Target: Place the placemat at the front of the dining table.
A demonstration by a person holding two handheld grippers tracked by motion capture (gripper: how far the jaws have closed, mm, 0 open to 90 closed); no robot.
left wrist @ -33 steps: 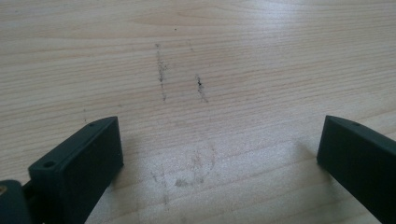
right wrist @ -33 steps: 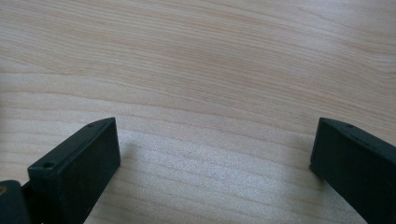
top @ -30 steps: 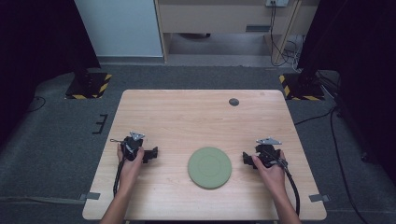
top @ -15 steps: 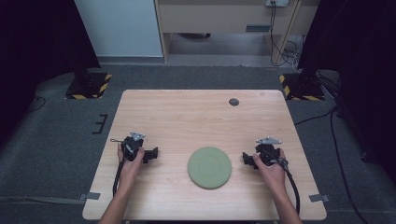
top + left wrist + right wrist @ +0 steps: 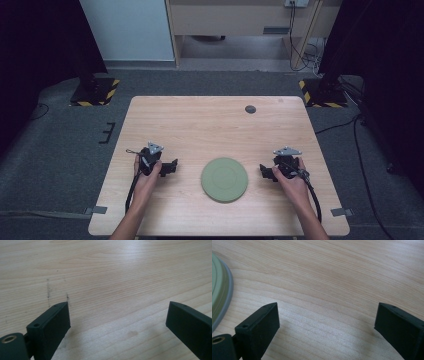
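Nothing has shifted since the earlier frames: both hands rest where they were on the pale wooden table (image 5: 210, 125), and the round, flat sage-green plate (image 5: 224, 179) lies in the same spot between them. Left gripper (image 5: 172, 165) sits well apart from the plate, which lies off beyond its jaw tips; in the left gripper view (image 5: 117, 322) its black jaws stand wide apart over bare wood grain, holding nothing. Right gripper (image 5: 263, 171) points toward the plate, near its rim but not touching; in the right gripper view (image 5: 327, 322) its jaws are likewise spread wide and empty, with the plate's grey-edged rim (image 5: 220, 292) just beyond the left-hand jaw. A small dark round disc (image 5: 250, 109) lies far ahead of both grippers, near the table's far edge.
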